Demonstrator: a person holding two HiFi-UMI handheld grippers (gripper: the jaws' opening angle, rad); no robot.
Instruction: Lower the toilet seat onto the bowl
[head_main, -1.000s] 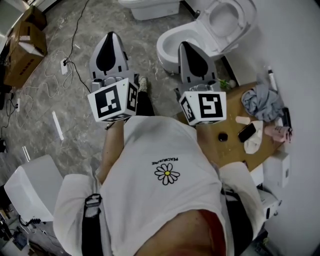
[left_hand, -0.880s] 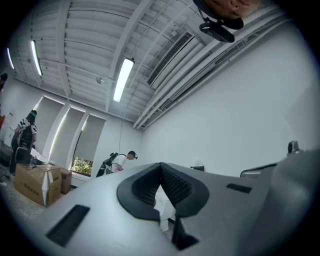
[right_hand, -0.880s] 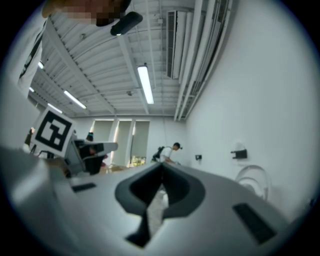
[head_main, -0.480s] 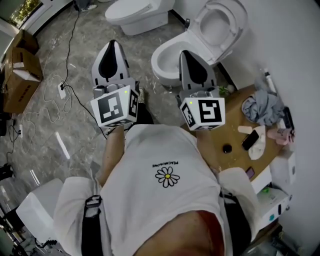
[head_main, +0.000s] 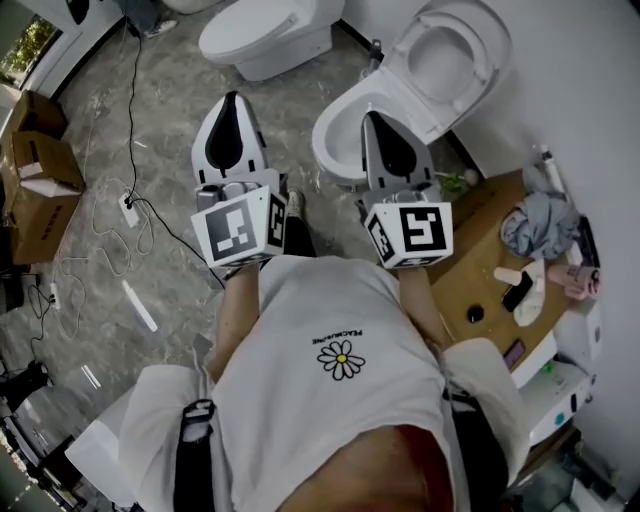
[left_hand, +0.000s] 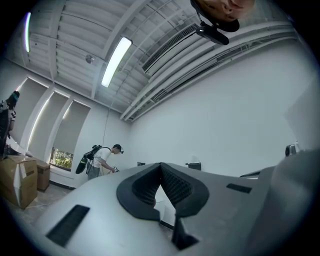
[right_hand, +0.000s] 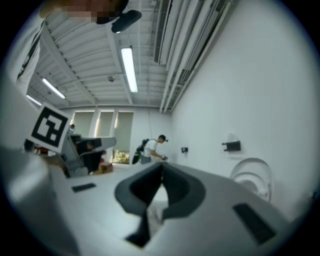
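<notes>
The white toilet's bowl (head_main: 335, 135) stands open at the top of the head view. Its seat (head_main: 455, 55) is raised, leaning back towards the wall. In the right gripper view the raised seat (right_hand: 253, 176) shows at the right, some way off. My right gripper (head_main: 373, 117) is shut and holds nothing; in the head view it overlaps the bowl's near rim, apart from the seat. My left gripper (head_main: 232, 98) is shut and holds nothing, out over the floor left of the bowl. Both point up and forward. Each pair of jaws meets tip to tip: left gripper (left_hand: 161, 167), right gripper (right_hand: 161, 170).
A second toilet (head_main: 262, 32) with its lid down stands at the top. A wooden table (head_main: 482, 262) with a grey cloth (head_main: 545, 222) and small items is on the right. Cardboard boxes (head_main: 35, 190) and cables (head_main: 130, 120) lie left. A person (right_hand: 152, 147) works far off.
The head view has shifted: the toilet with the raised seat and the second toilet show more fully, and the boxes have slid left. Both grippers stay shut and side by side.
</notes>
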